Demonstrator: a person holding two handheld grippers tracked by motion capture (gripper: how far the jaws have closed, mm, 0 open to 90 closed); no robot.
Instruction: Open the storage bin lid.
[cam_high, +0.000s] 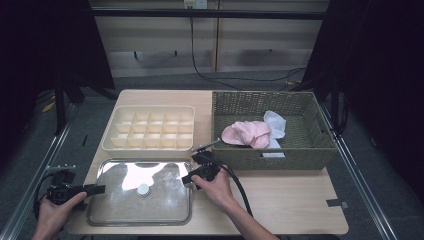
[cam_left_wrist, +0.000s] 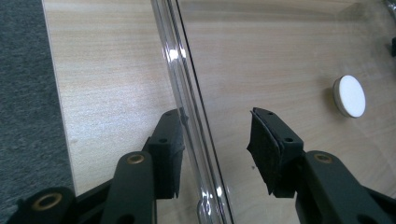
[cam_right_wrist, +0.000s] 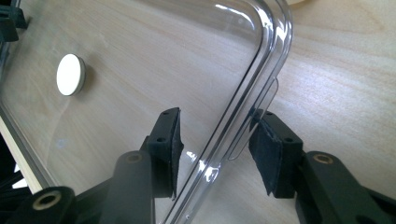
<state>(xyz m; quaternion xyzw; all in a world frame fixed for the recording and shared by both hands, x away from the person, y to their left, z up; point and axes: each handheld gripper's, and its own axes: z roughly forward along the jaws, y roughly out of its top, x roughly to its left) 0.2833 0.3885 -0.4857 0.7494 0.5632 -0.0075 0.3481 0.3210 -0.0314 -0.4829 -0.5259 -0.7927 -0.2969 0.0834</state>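
Observation:
A clear plastic lid (cam_high: 115, 200) with a white round knob (cam_high: 143, 189) lies flat on the wooden table near the front. My left gripper (cam_high: 100, 189) is at the lid's left edge. In the left gripper view its jaws (cam_left_wrist: 215, 140) straddle the lid's rim (cam_left_wrist: 187, 79), with the knob (cam_left_wrist: 351, 95) farther off. My right gripper (cam_high: 190, 176) is at the lid's right edge. Its jaws (cam_right_wrist: 215, 140) stand on either side of the rim (cam_right_wrist: 261, 60) near a corner, and the knob (cam_right_wrist: 70, 74) shows beyond. Gaps show between the pads and the rim on both grippers.
A cream tray (cam_high: 150, 145) with several compartments sits just behind the lid. To its right stands a woven basket (cam_high: 300, 157) holding a pink cloth (cam_high: 247, 132) and a white one (cam_high: 276, 122). The table's left edge (cam_left_wrist: 58, 93) runs close to my left gripper.

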